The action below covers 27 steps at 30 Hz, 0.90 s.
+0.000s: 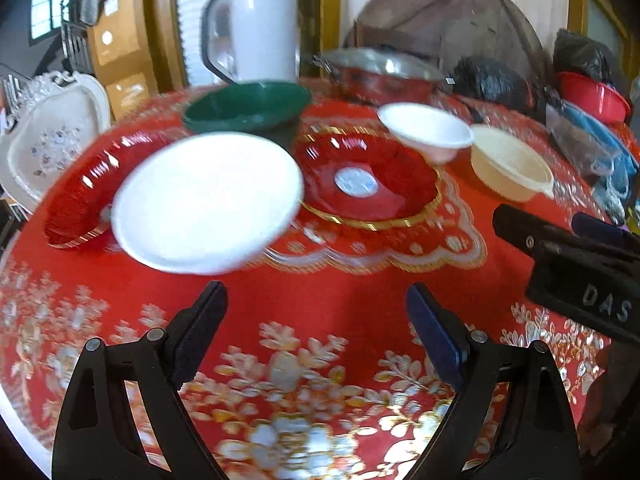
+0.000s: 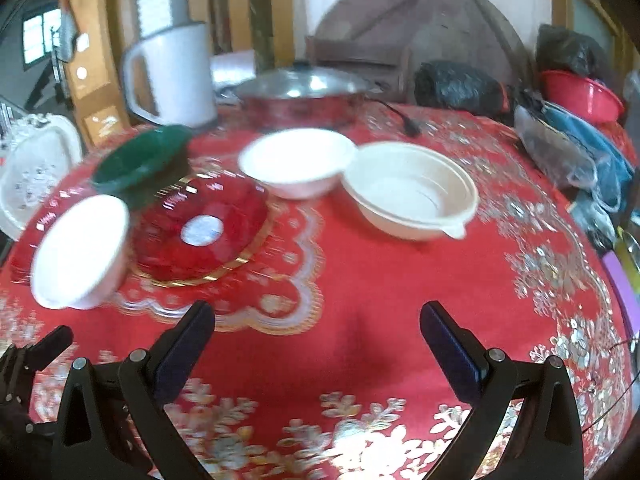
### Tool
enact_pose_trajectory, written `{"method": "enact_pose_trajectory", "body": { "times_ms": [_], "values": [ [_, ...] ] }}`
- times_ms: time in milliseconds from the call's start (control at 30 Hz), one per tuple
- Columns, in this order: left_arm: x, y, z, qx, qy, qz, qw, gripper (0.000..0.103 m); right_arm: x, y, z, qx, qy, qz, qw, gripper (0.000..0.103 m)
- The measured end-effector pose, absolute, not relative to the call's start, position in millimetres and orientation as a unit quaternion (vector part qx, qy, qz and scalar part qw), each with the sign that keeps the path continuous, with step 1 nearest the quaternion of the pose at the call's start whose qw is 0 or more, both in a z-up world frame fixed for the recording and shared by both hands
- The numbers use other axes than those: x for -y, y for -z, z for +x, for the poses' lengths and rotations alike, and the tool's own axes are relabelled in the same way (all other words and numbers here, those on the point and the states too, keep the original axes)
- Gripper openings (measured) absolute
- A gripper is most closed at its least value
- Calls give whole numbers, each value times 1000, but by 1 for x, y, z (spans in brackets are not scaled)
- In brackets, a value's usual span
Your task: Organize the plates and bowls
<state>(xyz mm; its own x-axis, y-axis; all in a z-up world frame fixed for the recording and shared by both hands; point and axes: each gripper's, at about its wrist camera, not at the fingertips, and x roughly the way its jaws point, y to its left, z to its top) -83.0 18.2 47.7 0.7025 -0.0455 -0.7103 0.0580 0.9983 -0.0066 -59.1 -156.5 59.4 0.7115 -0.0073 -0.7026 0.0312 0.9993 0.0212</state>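
Note:
On the red tablecloth a white plate lies at the left, overlapping a red plate. A second red plate with a round sticker lies mid-table. Behind them sits a green bowl. A small white bowl and a cream bowl stand to the right. My left gripper is open and holds nothing, just short of the white plate. My right gripper is open and holds nothing, short of the bowls.
A tall white jug and a lidded steel pot stand at the table's back. Black bags, a red basin and blue cloth crowd the right edge. An ornate white tray sits off the left edge.

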Motion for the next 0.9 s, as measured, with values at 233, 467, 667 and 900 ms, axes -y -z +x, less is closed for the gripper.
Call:
{"method": "enact_pose_trajectory", "body": {
  "times_ms": [233,467,667,900],
  "values": [
    [-59,-81,-88,-330,-17,0,944,91,120,-84,-61,-342,-33,-2,939,103],
    [-104,-97,-80,-317,-47,-32,947,91,90,-104,-59,-316,-81,8,945,103],
    [-135,-103,-80,-308,-67,-54,948,91,67,-113,-58,-301,-88,-13,949,103],
    [-159,-102,-79,-304,-90,-64,946,91,55,-112,-50,-311,-117,2,943,103]
  ]
}}
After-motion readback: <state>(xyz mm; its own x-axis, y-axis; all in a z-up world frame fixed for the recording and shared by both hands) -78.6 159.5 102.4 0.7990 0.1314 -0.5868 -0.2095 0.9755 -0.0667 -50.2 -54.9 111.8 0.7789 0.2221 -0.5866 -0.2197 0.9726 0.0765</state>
